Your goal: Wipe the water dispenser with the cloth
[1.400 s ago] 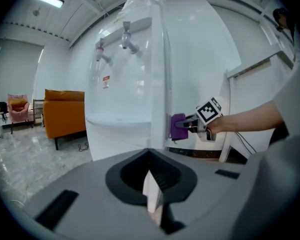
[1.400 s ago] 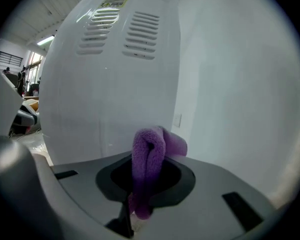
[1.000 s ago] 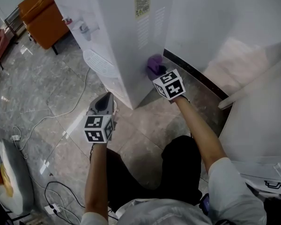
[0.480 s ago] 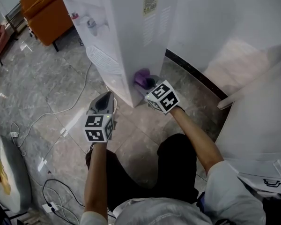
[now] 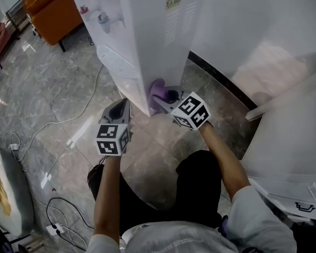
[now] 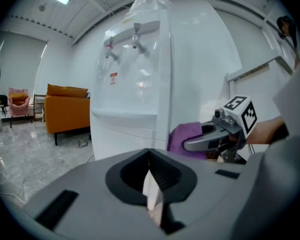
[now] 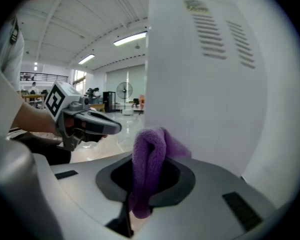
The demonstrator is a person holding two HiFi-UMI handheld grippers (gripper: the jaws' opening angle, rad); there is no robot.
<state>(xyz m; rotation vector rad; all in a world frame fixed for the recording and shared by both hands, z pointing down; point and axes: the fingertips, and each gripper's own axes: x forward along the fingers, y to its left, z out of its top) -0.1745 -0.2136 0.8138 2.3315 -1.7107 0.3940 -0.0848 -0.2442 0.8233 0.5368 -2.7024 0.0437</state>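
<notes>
Here the water dispenser (image 5: pixel 147 36) is the largest thing in the scene. It stands on the tiled floor (image 5: pixel 63 99), and its white vented side panel rises directly ahead of the right jaws. The right gripper (image 5: pixel 167 96) is held low, by the cabinet's bottom corner, probably because the wiping is now working the foot of that panel.

The left gripper (image 5: pixel 121 104) hangs just beside the cabinet without touching it. The dispenser's front panel and taps lie ahead of its jaws, and the other gripper is ahead and to their right. Its jaws are together and hold nothing I can make out; the pale sliver at their seam looks like their own pad. It seems to be parked there simply to stay out of the way, since one gripper is enough for wiping.

The purple cloth (image 7: pixel 149 169) is smallest. The right jaws are clamped on it, so it stands up in a folded bunch between them. Its free top spills forward past the tips and appears to press on the panel, so the soft fabric rather than the hard jaws meets the surface.
</notes>
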